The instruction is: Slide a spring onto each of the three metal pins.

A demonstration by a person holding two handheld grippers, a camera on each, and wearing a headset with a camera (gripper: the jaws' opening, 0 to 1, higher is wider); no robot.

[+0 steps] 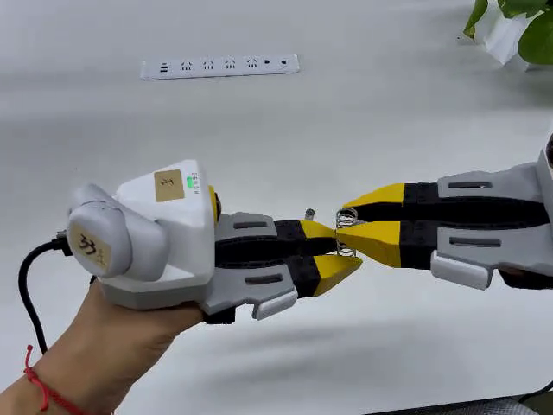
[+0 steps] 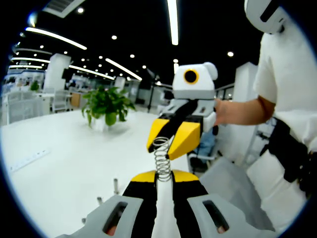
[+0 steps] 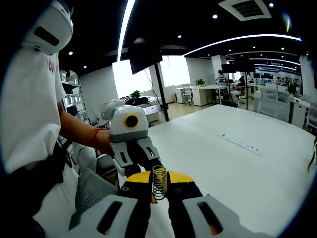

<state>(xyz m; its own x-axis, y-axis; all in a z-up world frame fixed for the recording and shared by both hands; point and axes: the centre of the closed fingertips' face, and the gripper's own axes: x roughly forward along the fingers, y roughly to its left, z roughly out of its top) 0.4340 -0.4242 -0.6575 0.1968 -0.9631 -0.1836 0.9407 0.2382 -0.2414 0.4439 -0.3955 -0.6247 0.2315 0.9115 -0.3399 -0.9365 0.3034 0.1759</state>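
Closest, a hand [image 1: 130,337] holds the grey-and-yellow left gripper [image 2: 158,174] — its jaws touch the shiny coil spring [image 1: 346,233]; gripping or not, I cannot tell. Matching right gripper [image 3: 158,177] pinches it, nearly shut, over the white bench [image 1: 259,130] near its front edge. Next — maybe lower it straight onto a thin metal pin [image 2: 115,186]. Far side lies open.

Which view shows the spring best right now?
Left gripper view: the spring stands full length, with its coils distinct. The right gripper view shows it darker and shorter; in the head view it is small and partly hidden.
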